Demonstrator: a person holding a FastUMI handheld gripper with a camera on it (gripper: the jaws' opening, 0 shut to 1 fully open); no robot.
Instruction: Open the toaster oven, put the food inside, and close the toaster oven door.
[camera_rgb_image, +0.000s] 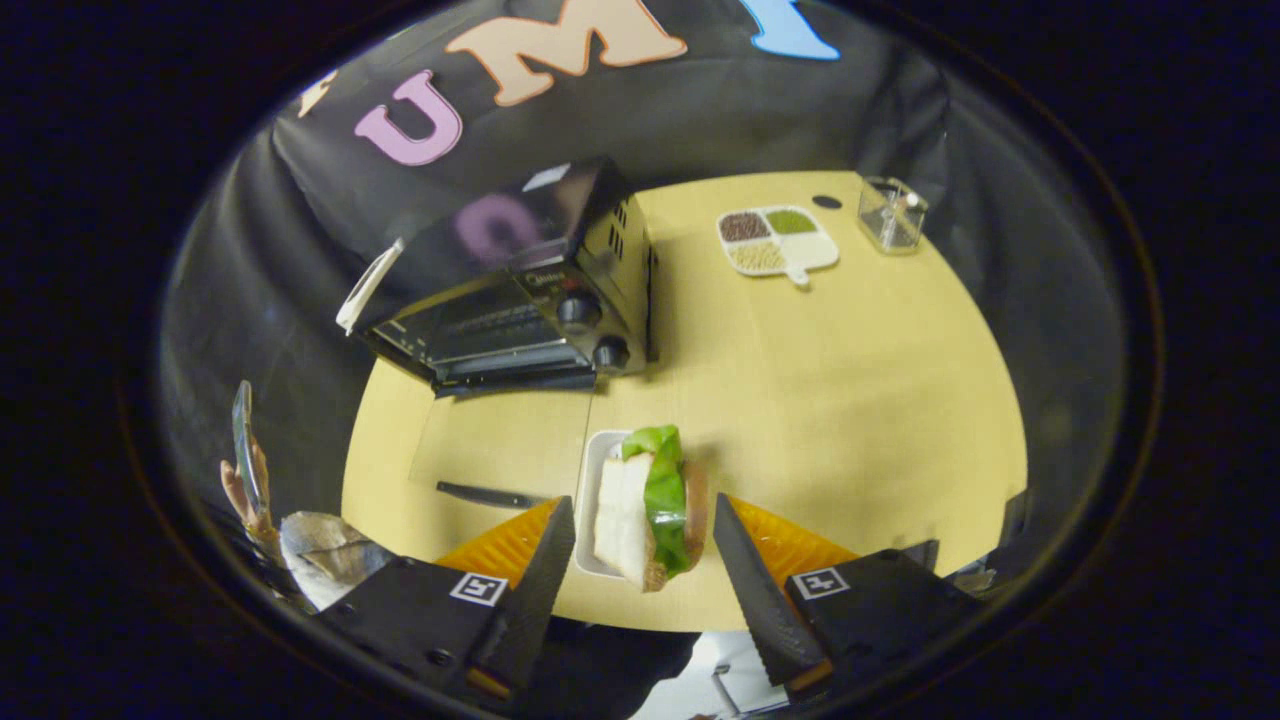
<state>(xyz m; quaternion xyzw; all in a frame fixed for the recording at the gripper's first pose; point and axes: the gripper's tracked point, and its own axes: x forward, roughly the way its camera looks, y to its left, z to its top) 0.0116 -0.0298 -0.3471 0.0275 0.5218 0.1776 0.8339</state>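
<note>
We see the toaster oven (520, 300) with its door already down, well beyond the tool (645, 545). The sandwich (650, 505) stands between the tool's spread fingers over its white dish (592, 470) (contact unclear); loading and closing remain.

The yellow tabletop (850, 400) carries a toaster oven (520, 290) near its far left corner, a white plate (592, 480) at the near edge, a divided dish (777, 242) and a clear box (891, 214) at the far right.
</note>
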